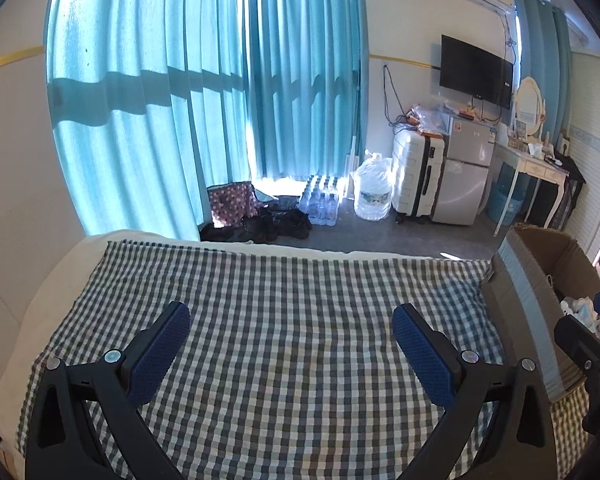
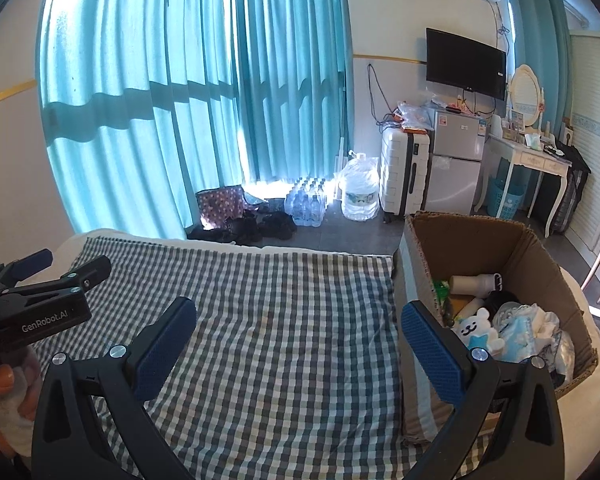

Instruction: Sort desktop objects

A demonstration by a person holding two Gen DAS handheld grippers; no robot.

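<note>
The open brown cardboard box (image 2: 500, 248), already holding a white plush bear (image 2: 478, 330) and other sorted bits, sits at the right edge of the checked-cloth bed (image 2: 280, 320), nearer the right gripper (image 2: 300, 320), while both it and the left gripper (image 1: 292, 324) hang over bare cloth, jaws wide and empty.

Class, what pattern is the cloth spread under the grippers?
A dark-and-white gingham check cloth, clearest in the left wrist view.

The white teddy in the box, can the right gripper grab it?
Probably yes. The right gripper is open, and the white teddy lies on top in the open cardboard box, just beside it, uncovered.
</note>
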